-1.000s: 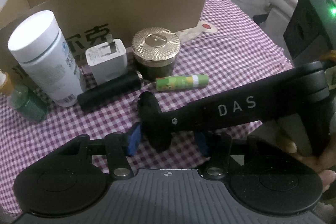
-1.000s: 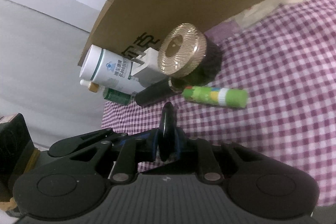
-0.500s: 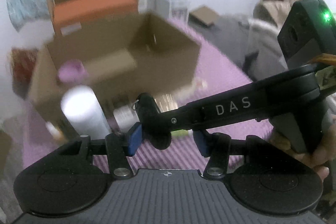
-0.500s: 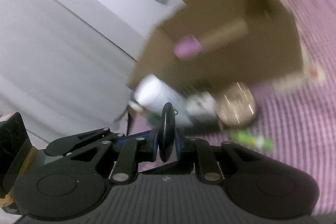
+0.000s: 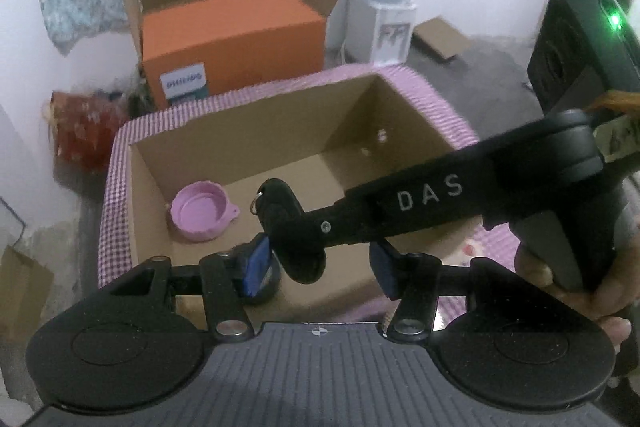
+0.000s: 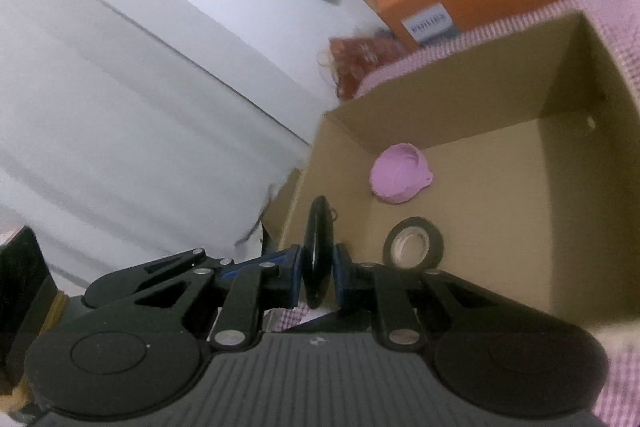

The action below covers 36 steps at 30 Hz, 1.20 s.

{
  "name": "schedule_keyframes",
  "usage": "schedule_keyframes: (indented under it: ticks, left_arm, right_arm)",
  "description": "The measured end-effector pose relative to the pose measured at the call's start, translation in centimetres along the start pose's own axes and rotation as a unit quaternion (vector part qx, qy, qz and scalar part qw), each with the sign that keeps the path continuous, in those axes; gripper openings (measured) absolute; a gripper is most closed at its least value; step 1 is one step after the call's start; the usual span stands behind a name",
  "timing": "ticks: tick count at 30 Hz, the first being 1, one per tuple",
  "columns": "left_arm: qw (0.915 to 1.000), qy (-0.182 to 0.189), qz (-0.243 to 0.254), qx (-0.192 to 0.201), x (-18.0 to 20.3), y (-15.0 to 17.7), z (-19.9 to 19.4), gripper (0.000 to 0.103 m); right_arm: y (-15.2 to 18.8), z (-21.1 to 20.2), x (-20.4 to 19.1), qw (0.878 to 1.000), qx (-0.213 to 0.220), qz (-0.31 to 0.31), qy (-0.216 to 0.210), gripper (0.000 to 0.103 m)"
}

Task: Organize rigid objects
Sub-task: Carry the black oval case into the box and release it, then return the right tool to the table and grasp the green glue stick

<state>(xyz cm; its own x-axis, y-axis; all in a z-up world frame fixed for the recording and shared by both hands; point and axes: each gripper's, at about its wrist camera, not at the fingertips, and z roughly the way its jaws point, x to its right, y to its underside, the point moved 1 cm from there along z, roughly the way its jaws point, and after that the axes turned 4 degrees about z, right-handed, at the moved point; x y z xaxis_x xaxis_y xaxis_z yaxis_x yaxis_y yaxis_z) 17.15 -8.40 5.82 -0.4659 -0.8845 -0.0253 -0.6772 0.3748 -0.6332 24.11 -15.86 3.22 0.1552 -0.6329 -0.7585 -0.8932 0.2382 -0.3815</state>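
I am holding my right gripper (image 6: 317, 265) clamped on a flat black key fob (image 6: 317, 251), edge-on, hovering at the near rim of the open cardboard box (image 5: 256, 123). Inside the box, a pink lid (image 5: 199, 210) and a roll of black tape (image 6: 413, 242) are lying on the floor. My left gripper (image 5: 318, 267) is hanging spread apart, holding nothing.

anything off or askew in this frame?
Nothing damaged or spilled. In the cardboard box, the pink lid lies open side up and the tape roll stands on edge. The right gripper pinches a flat black key fob edge-on over the box.
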Motion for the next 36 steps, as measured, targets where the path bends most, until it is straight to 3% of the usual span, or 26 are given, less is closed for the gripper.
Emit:
schedule_keyframes:
  ticks: [6,12,15,21,26,32,36]
  left_arm:
    - [0.9988,-0.023,-0.019,-0.039,-1.9,-0.6,3.5,0.054]
    - [0.9983,-0.028,-0.026,-0.043,-2.3,-0.1,3.6,0.055]
    - [0.9985,-0.034,-0.024,-0.036,-2.3,-0.3,3.0,0.055]
    - [0.9992,-0.03,-0.028,-0.004,-1.9,-0.2,0.1,0.055]
    - [0.9992,-0.02,-0.025,0.023,-0.8,1.1,-2.8,0.055]
    - [0.9989,-0.001,-0.018,0.044,1.3,3.7,-5.2,0.056]
    - [0.999,0.02,-0.006,0.04,3.5,6.2,-5.4,0.056]
  right_arm:
    - [-3.9,4.8,4.0,0.998,-0.035,0.029,0.048,0.017]
    - [-5.9,9.1,6.3,0.991,-0.065,0.033,0.108,0.018]
    - [-5.8,9.3,6.5,0.988,-0.072,0.036,0.129,0.019]
    - [-4.8,5.4,4.8,0.992,-0.042,0.02,0.115,0.019]
    - [-2.6,-1.6,3.3,0.997,0.006,0.01,0.077,0.019]
    - [2.3,-9.7,2.3,0.998,0.059,0.007,0.037,0.02]
    - [6.9,-13.1,3.1,0.997,0.07,0.014,0.028,0.02]
